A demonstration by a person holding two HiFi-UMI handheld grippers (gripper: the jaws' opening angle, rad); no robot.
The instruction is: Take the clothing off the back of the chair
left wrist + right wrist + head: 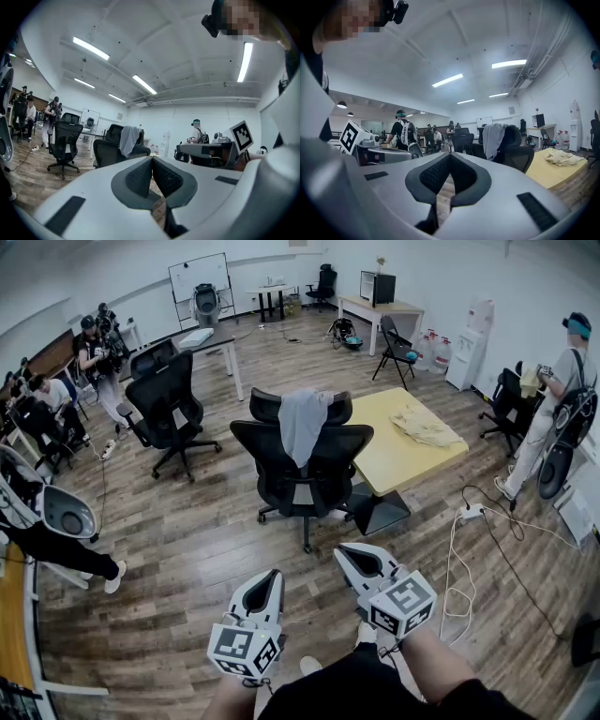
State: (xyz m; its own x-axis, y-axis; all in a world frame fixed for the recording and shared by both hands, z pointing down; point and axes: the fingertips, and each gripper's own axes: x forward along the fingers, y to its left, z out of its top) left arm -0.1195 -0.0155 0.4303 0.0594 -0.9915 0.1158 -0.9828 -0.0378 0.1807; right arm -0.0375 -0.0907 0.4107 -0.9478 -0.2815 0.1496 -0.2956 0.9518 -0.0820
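Observation:
A grey garment (304, 424) hangs over the back of a black office chair (302, 465) in the middle of the room, pushed up to a yellow table (405, 454). The garment (127, 140) also shows in the left gripper view, and the same garment (492, 138) in the right gripper view, far ahead of both. My left gripper (263, 588) and right gripper (361, 562) are held low near my body, well short of the chair. Both are shut with nothing between their pads.
A cream cloth (424, 426) lies on the yellow table. Another black chair (169, 399) stands to the left by a white desk (199, 341). People stand at the left (101, 351) and right (553, 409). Cables (469, 549) trail on the wooden floor at right.

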